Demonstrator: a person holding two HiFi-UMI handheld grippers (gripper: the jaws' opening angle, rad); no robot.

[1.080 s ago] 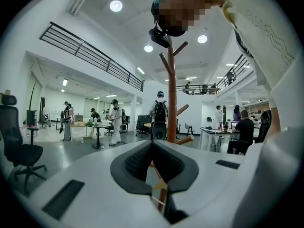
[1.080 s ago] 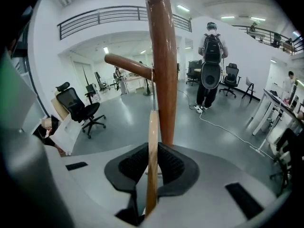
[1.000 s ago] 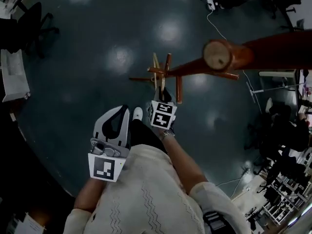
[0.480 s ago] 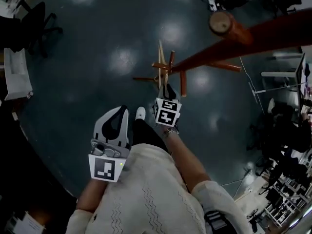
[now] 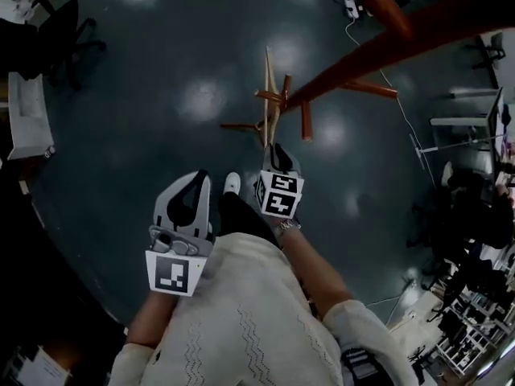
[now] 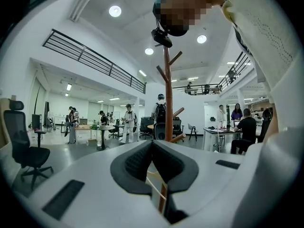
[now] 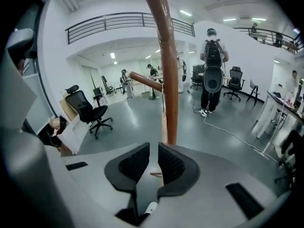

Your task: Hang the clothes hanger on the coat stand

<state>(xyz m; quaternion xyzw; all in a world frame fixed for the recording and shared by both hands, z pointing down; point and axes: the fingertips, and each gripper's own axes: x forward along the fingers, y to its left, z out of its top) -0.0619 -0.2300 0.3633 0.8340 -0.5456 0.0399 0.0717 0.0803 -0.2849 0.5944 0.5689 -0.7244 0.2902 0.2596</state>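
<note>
Not yet hung: the right gripper point(image 7: 153, 152), jaws pinched nearly together on the pale clothes hanger point(image 5: 269, 87), holds it upright just beside the coat stand point(image 5: 434, 29), while the left gripper point(image 6: 152, 148) hangs closed and empty.

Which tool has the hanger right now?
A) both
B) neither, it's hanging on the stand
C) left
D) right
D: the wooden hanger sticks out of the right tool, which is shut on it beside the coat stand; the left tool is shut on nothing, close to the person's body.
</note>
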